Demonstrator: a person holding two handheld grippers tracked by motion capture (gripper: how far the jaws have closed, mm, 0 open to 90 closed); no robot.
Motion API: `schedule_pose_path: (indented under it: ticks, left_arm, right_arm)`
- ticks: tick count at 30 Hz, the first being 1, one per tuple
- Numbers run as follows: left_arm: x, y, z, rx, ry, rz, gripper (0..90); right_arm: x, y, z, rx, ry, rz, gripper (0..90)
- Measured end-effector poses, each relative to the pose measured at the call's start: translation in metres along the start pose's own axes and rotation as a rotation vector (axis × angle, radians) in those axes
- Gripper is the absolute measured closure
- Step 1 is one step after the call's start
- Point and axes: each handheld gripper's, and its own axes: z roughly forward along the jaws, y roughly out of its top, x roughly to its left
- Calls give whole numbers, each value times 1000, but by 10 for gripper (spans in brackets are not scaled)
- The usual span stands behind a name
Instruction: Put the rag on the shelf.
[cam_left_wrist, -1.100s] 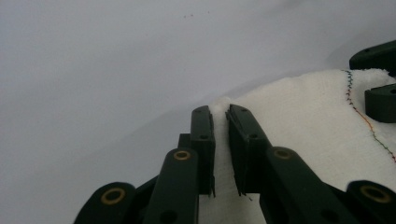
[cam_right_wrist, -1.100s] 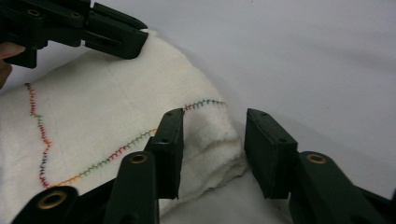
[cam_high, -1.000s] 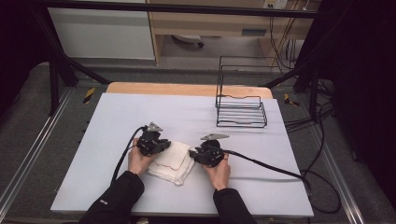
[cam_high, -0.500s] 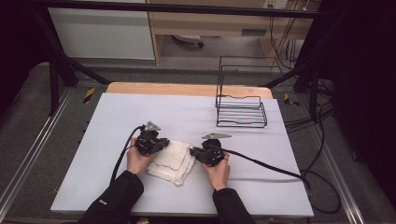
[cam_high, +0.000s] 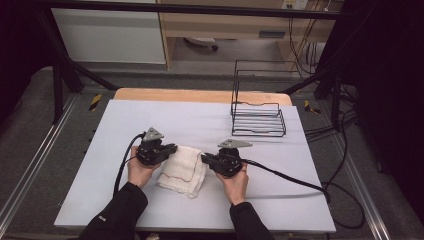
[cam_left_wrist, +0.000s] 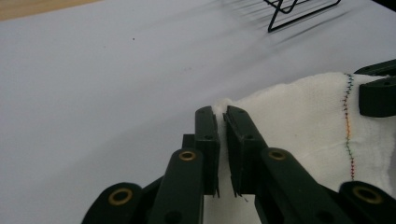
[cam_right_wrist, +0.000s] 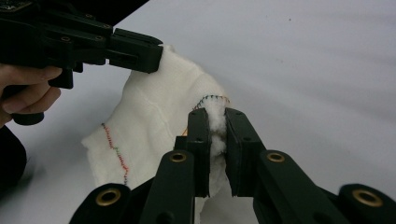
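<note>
A white cloth (cam_high: 182, 171) with a coloured stitched seam lies near the table's front middle, its far edge raised between the two grippers. My left gripper (cam_high: 172, 148) is shut on the cloth's far left corner; in the left gripper view the jaws (cam_left_wrist: 222, 112) pinch a fold of the cloth (cam_left_wrist: 299, 121). My right gripper (cam_high: 205, 159) is shut on the far right corner, and in the right gripper view white fabric is squeezed between its jaws (cam_right_wrist: 212, 114). The cloth (cam_right_wrist: 154, 107) hangs in a slack sheet from both grips to the table.
A black wire rack (cam_high: 257, 119) stands at the back right of the white table (cam_high: 200, 120). A thick black cable (cam_high: 290, 177) trails from the right gripper off the table's right side. A wooden strip (cam_high: 200, 95) runs along the far edge.
Both hands have risen a little, and the cloth's far edge has come up off the table with them. The near part of the cloth still rests on the table.
</note>
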Motion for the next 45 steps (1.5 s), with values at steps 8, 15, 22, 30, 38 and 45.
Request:
schedule_pose_path:
  ticks: [8, 15, 22, 30, 38, 45]
  left_arm:
    - [-5, 3, -20, -76, -5, 7, 832]
    - [-11, 7, -34, -140, 0, 5, 835]
    - [-20, 12, -43, -201, -2, 10, 836]
    - [-31, 18, -48, -264, -4, 15, 836]
    - [-40, 26, -51, -327, -2, 16, 837]
    - [-50, 33, -52, -381, -3, 16, 837]
  right_arm:
    - [6, 8, -11, -53, 14, -48, 813]
    - [12, 15, -22, -96, 16, -99, 815]
    - [14, 23, -36, -143, 2, -143, 818]
    - [15, 29, -50, -188, -3, -182, 819]
    - [16, 36, -65, -238, -18, -210, 820]
    - [17, 43, -80, -278, -37, -241, 820]
